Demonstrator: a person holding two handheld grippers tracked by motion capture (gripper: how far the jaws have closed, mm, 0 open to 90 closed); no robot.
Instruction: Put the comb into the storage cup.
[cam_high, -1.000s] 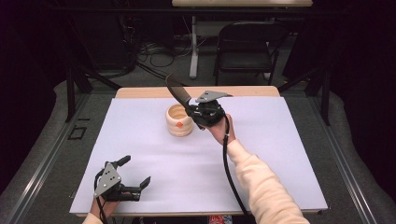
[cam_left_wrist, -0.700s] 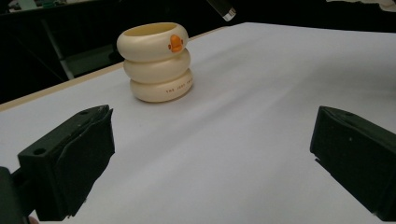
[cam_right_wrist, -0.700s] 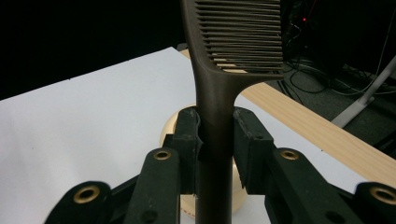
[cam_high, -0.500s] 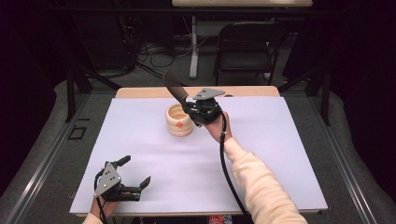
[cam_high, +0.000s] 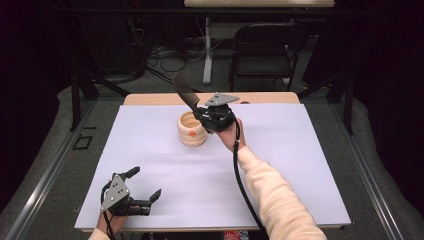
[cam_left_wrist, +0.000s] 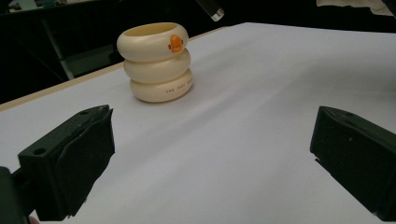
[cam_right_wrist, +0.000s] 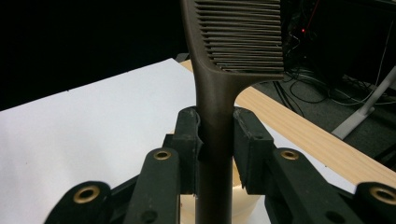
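My left gripper (cam_high: 145, 199) sits near the front-left corner of the table (cam_high: 300, 165), held low by the hand (cam_high: 111, 220) at the front edge, jaws spread wide w/ nothing between them. In the left gripper view both black pads (cam_left_wrist: 74, 158) frame bare white tabletop, and beyond them the cream holder (cam_left_wrist: 156, 61) stands upright: three stacked rings, open top, orange mark on the upper ring, small print on the bottom one. From the high view that holder (cam_high: 191, 129) is toward the back edge, a bit left of centre, well apart from the left gripper. Just right of it my right gripper (cam_high: 204, 114) is held up off the table, grey plate on top, cable trailing down the sleeve (cam_high: 280, 200). Its jaws are narrow, clamped on the handle of a dark comb (cam_right_wrist: 219, 107); comb (cam_high: 185, 91) slants up and back-left, above the holder. Right gripper view: teeth up top, pads (cam_right_wrist: 189, 140) pressed on both sides of the handle, holder's rim partly visible below, wooden back edge of table at right
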